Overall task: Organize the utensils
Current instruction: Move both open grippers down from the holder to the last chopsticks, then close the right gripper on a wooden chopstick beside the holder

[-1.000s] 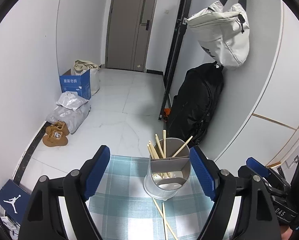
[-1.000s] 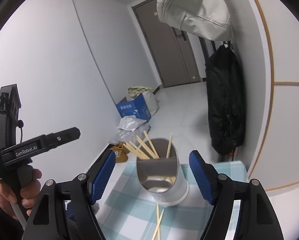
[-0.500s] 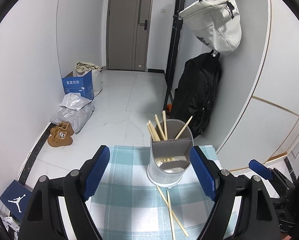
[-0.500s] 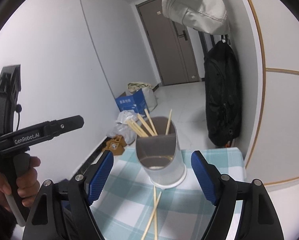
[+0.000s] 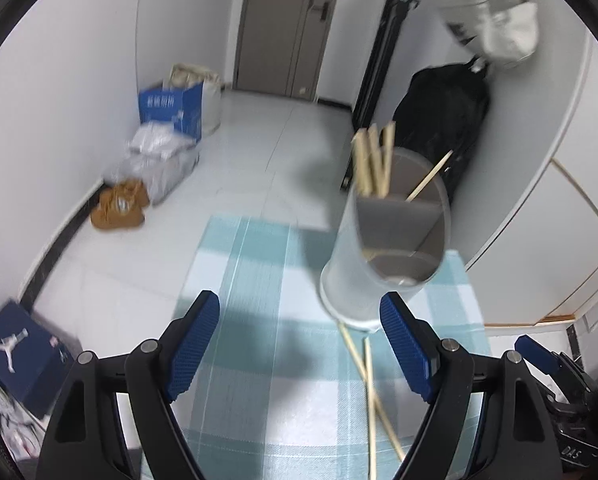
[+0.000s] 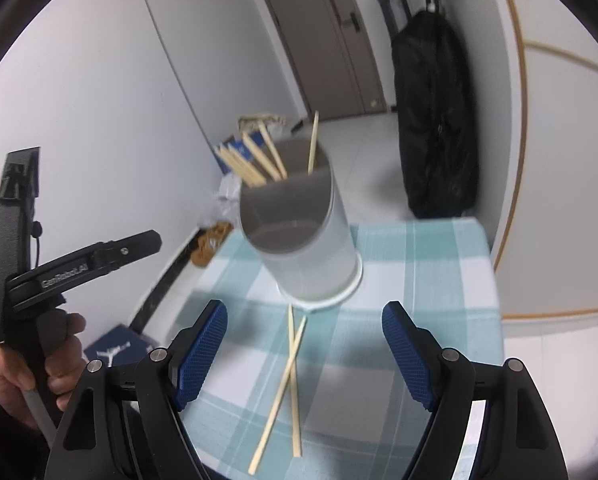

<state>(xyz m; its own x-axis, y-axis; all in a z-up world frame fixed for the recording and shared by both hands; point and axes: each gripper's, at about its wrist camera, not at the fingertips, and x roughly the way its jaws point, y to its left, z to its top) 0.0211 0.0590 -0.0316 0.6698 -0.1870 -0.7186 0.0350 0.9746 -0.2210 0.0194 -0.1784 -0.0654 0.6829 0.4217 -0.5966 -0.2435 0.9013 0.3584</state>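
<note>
A grey utensil holder [image 5: 387, 240] [image 6: 299, 240] with an inner divider stands on a table under a teal checked cloth [image 5: 267, 264] [image 6: 419, 256]. Several wooden chopsticks [image 5: 373, 162] [image 6: 255, 160] stick up from its far compartment. Two loose chopsticks [image 5: 373, 396] [image 6: 289, 380] lie crossed on the cloth in front of the holder. My left gripper [image 5: 299, 344] hovers open above the cloth, left of the holder, nothing between its blue pads. My right gripper [image 6: 303, 352] is open above the crossed chopsticks, apart from them.
In the right wrist view a hand [image 6: 31, 372] holds the left gripper's handle at the left. On the floor beyond the table: a blue box [image 5: 171, 110], plastic bags [image 5: 155, 156], brown shoes [image 5: 119, 204], a shoebox [image 5: 19, 352]. A black bag [image 5: 439, 120] [image 6: 435, 120] hangs on the wall.
Both grippers have come down toward the table and tipped further downward. The holder and the crossed chopsticks appear larger and nearer. Both sets of jaws look as wide apart as before.
</note>
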